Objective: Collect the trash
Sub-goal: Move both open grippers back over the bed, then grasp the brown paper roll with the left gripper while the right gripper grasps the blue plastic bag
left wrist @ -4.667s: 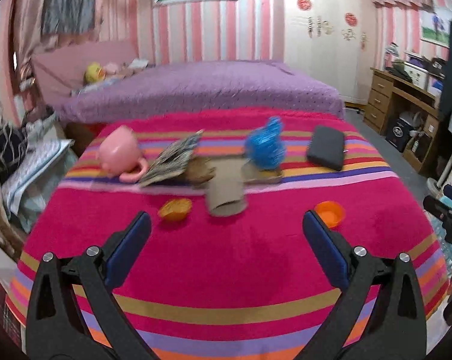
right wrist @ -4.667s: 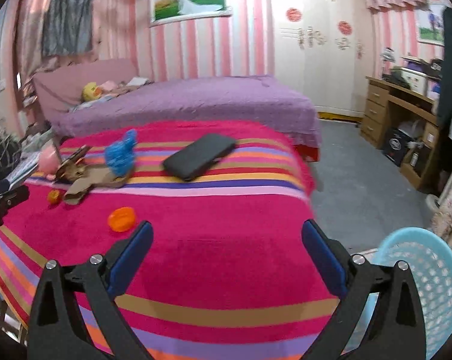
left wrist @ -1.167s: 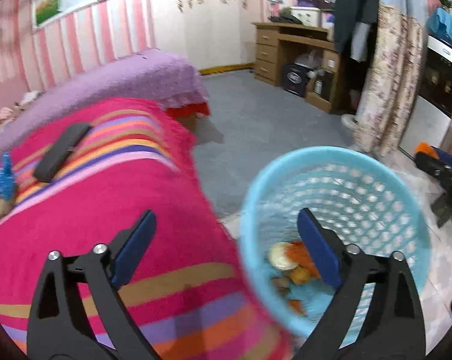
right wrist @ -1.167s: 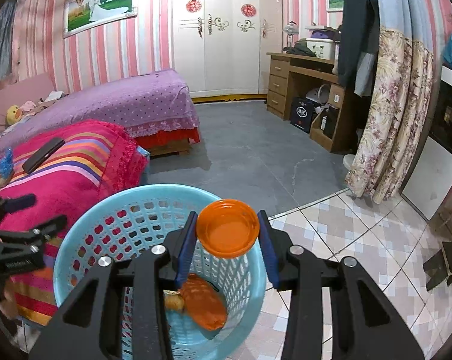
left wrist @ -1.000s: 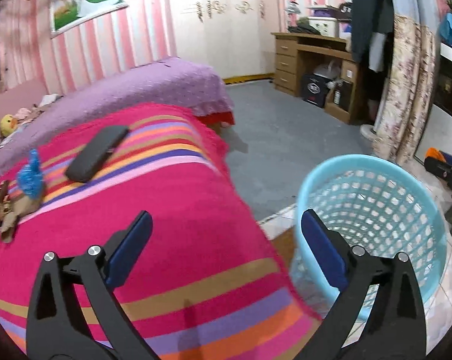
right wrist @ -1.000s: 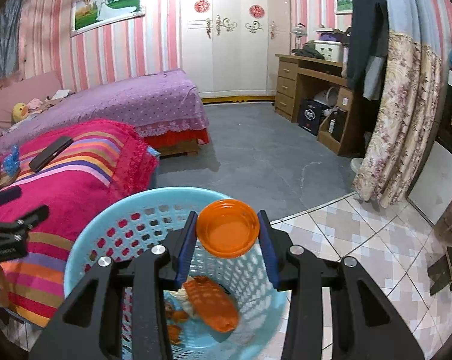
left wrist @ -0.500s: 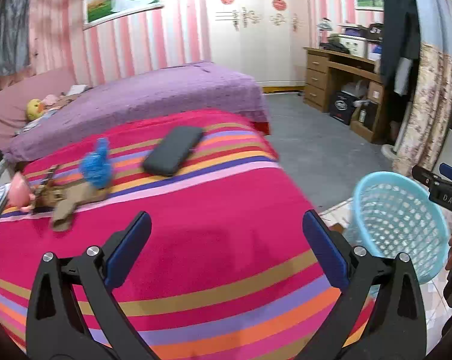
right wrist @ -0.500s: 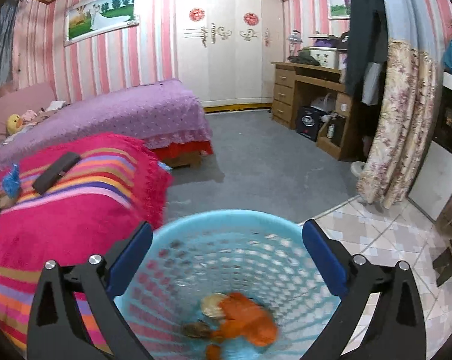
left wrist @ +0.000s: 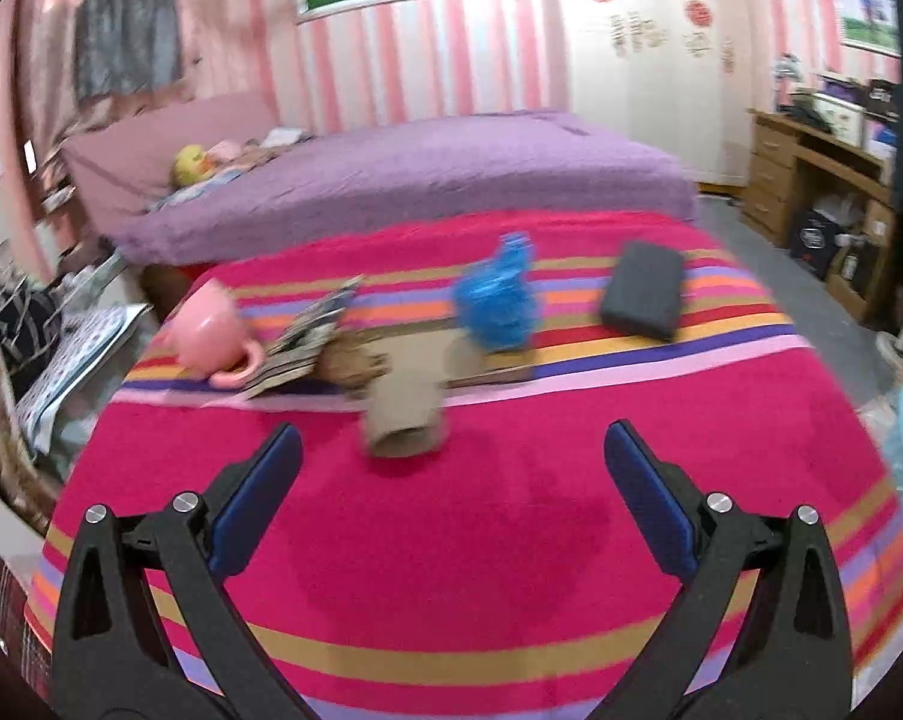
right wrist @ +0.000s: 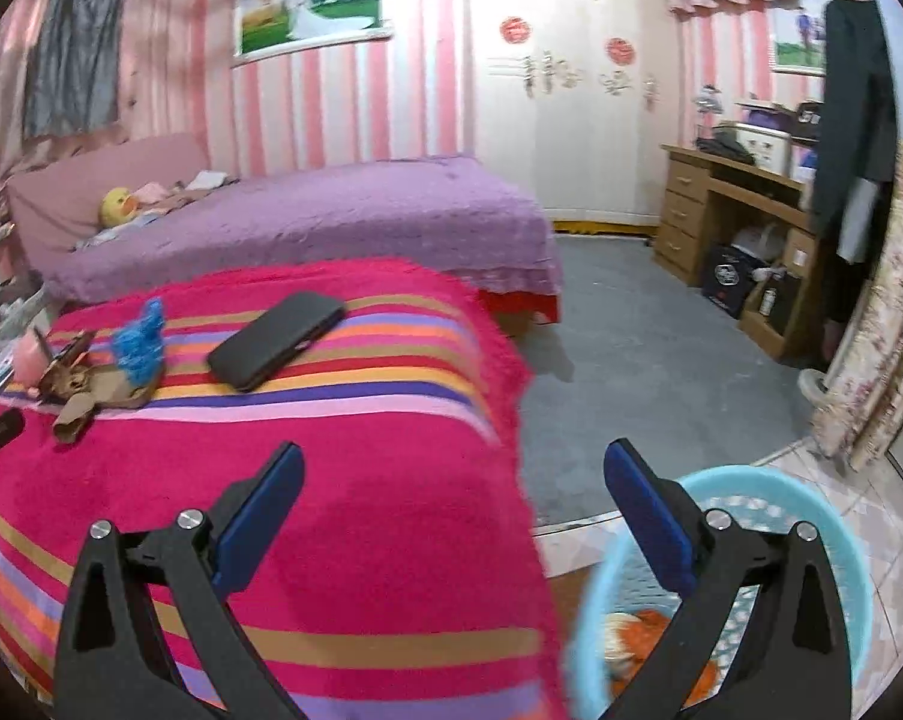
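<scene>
I'm between pickups: both pairs of tongs are empty and I'm lining up on the next bit of trash.

Nearest me, the left tongs [left wrist: 451, 468] stand wide open over the striped blanket [left wrist: 481, 570], nothing between the pads. The right tongs [right wrist: 451, 474] have just been opening and now gape fully, also with nothing between them; they sit at the blanket's corner, with the blue basket [right wrist: 811, 516] just beside that corner on the floor. Some orange scraps [right wrist: 649, 630] already lie in the basket bottom.

Just beyond the left tongs on the blanket lies the cardboard tube [left wrist: 406, 414], on its side with an open end toward me. That's my likeliest next target. Behind the tube sits a crumpled brown wad [left wrist: 352, 363], though the blur leaves me unsure whether it's paper or card, and a blue scrunched bag [left wrist: 499, 306] resting on a flat brown piece. Left of the tube are a pink cup [left wrist: 208, 330] and a booklet [left wrist: 307, 336]; right of it, a dark case [left wrist: 643, 291], which I'd leave alone.

Next I'd bring the left tongs forward and down so the pads straddle the tube across its width, then close gently, since it will probably crush easily.
</scene>
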